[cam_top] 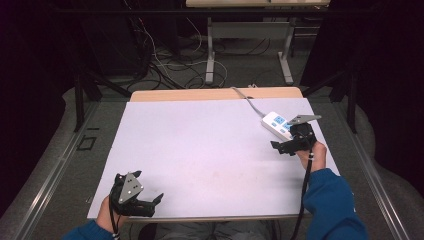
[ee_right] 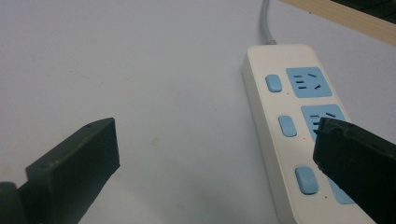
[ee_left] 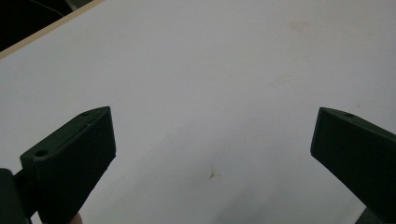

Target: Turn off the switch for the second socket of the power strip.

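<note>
Strip (ee_right: 299, 130) just beside rt tongs (ee_right: 215, 158)

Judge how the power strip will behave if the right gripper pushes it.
The power strip lies flat and boxy, so it should slide, not roll or tip. Its smooth shell looks slippery. Its cable, trailing off the table's far edge, may drag and swing it.

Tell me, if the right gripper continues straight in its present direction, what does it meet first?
Probably the white power strip: the right gripper is open, one jaw already over its blue sockets. Depth is unclear.
</note>
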The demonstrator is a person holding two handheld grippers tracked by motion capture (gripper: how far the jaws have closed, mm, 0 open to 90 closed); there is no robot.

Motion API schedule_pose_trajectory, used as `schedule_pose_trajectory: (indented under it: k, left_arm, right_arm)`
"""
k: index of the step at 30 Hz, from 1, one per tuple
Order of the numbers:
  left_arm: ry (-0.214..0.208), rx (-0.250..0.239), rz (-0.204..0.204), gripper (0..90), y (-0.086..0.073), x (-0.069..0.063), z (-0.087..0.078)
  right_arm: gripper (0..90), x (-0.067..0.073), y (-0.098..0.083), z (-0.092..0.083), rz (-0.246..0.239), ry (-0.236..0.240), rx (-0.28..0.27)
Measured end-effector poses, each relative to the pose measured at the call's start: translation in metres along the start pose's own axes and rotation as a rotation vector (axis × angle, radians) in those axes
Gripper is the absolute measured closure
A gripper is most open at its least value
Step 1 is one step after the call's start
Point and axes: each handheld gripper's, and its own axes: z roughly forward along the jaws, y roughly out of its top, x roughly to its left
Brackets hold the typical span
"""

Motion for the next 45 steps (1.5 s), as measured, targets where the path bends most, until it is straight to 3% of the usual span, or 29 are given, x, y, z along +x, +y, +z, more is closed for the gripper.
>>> schedule_pose_trajectory:
  k: [22, 45]
  left_arm:
    - [0.001, 0.000, -0.002, 0.0, 0.000, 0.000, 0.000]
    - [-0.001, -0.002, -0.004, 0.0, 0.000, 0.000, 0.001]
  right_arm:
    - [0.0, -0.019, 0.009, 0.016, 0.038, -0.036, -0.001]
    - [0.0, -0.026, 0.009, 0.025, 0.062, -0.060, -0.009]
